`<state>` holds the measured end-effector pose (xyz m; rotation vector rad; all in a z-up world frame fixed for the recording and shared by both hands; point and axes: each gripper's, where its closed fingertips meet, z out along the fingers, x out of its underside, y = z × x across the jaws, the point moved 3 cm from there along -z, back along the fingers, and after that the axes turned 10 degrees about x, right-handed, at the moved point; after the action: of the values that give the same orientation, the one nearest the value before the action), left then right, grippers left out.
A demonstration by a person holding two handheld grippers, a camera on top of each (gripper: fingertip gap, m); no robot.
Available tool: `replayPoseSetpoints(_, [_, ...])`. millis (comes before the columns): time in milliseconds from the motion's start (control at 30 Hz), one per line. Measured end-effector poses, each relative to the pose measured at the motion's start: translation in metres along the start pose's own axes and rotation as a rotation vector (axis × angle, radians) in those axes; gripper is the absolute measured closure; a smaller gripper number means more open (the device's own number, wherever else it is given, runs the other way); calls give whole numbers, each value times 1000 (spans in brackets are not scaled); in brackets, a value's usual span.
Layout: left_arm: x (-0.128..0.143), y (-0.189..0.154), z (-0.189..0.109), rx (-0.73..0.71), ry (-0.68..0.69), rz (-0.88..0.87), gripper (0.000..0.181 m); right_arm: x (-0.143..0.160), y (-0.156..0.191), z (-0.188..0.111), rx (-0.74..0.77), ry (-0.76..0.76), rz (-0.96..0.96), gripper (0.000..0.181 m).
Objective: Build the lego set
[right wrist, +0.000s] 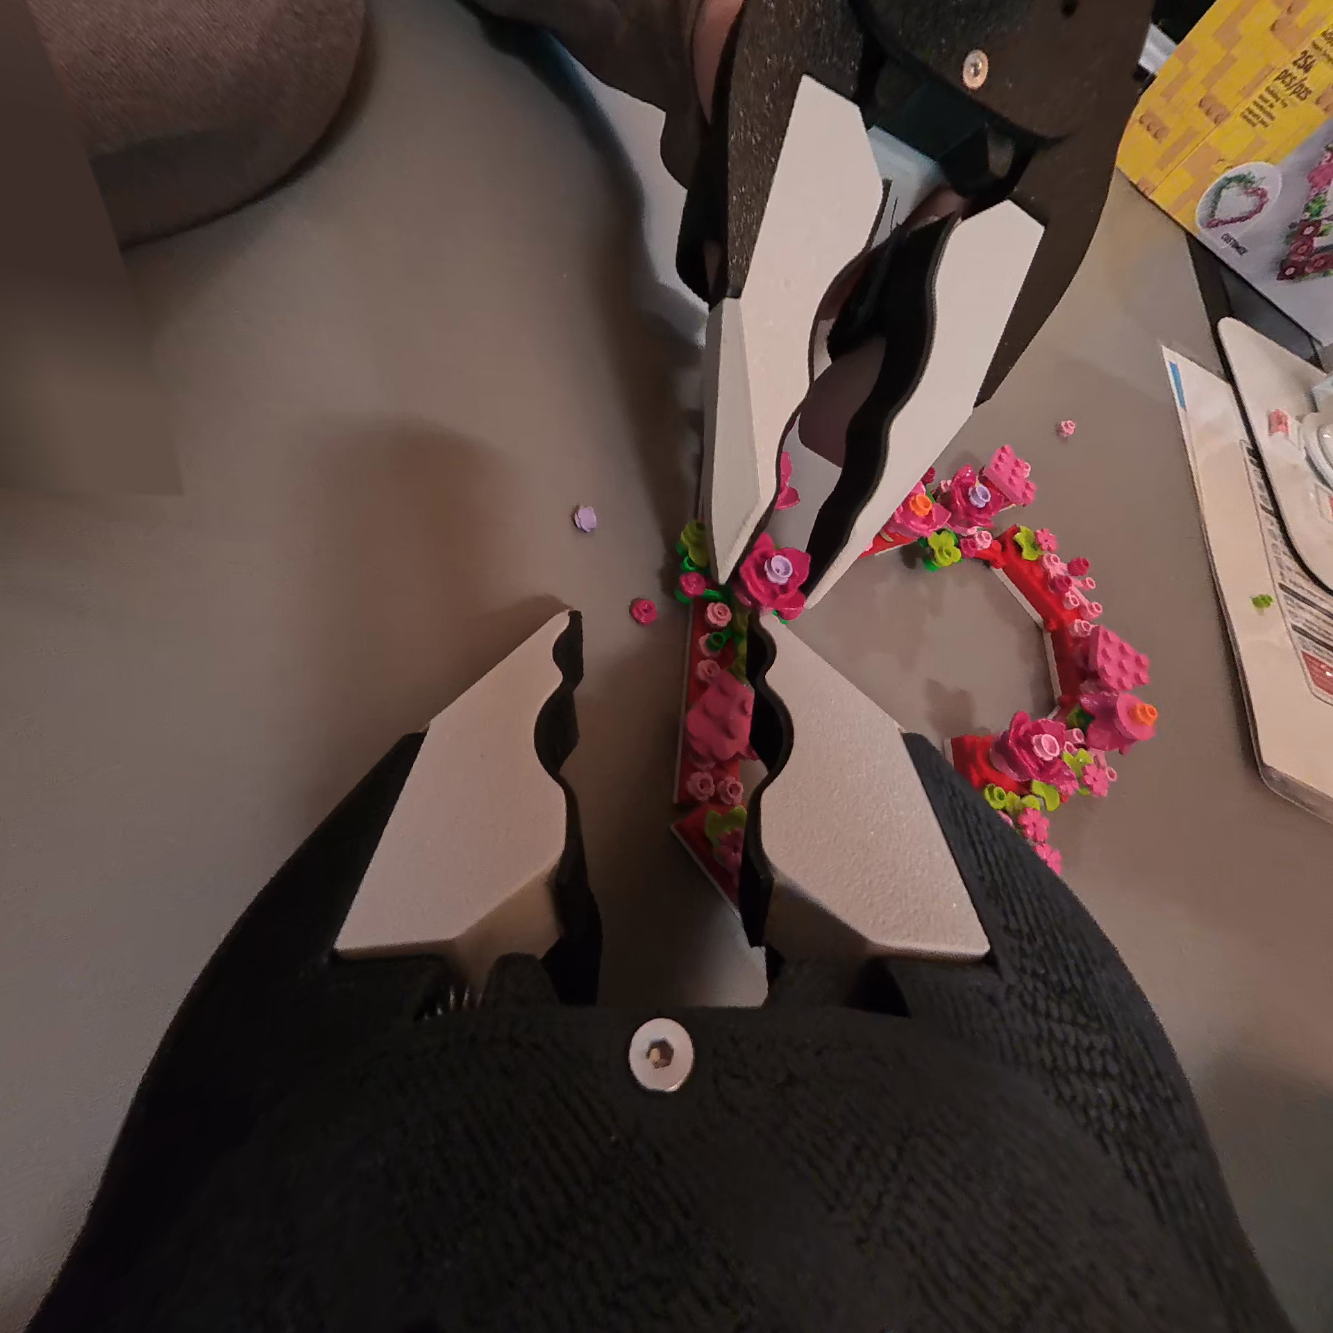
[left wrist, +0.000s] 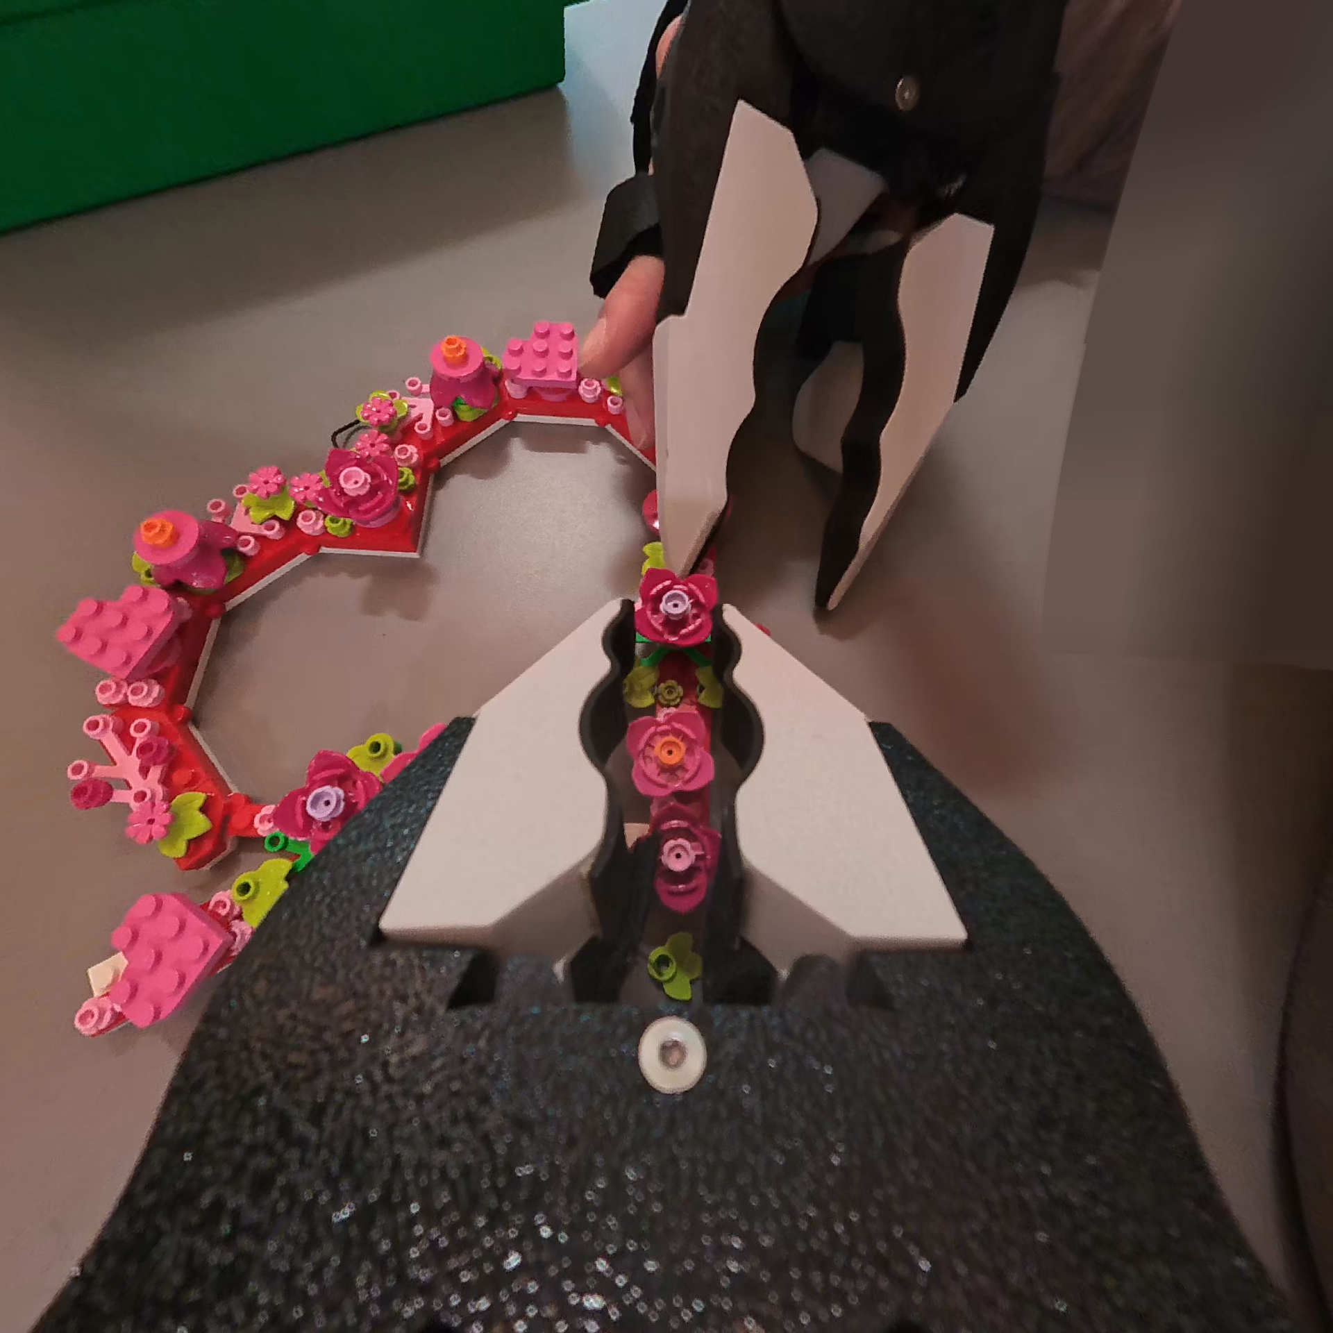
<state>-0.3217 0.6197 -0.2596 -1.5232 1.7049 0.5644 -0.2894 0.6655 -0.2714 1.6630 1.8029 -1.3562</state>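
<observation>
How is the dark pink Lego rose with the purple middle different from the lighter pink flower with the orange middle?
The dark pink rose has deeper magenta petals; the lighter pink flower is brighter. The rose's middle stud is lilac, the flower's orange. The rose sits at the tips of the left gripper, the flower farther back between its fingers. Both stand on the red Lego strip that gripper clamps.

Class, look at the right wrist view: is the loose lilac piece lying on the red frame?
No: the lilac piece lies alone on the grey table, left of the red frame.
</observation>
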Motion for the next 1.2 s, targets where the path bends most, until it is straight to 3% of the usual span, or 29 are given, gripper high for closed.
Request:
replayPoseSetpoints(1000, [0, 1, 3, -53, 34, 50, 162, 2, -2, 0, -20, 28, 79, 134])
replayPoseSetpoints(1200, [0, 1, 1, -46, 32, 40, 151, 1, -2, 0, -22, 25, 79, 134])
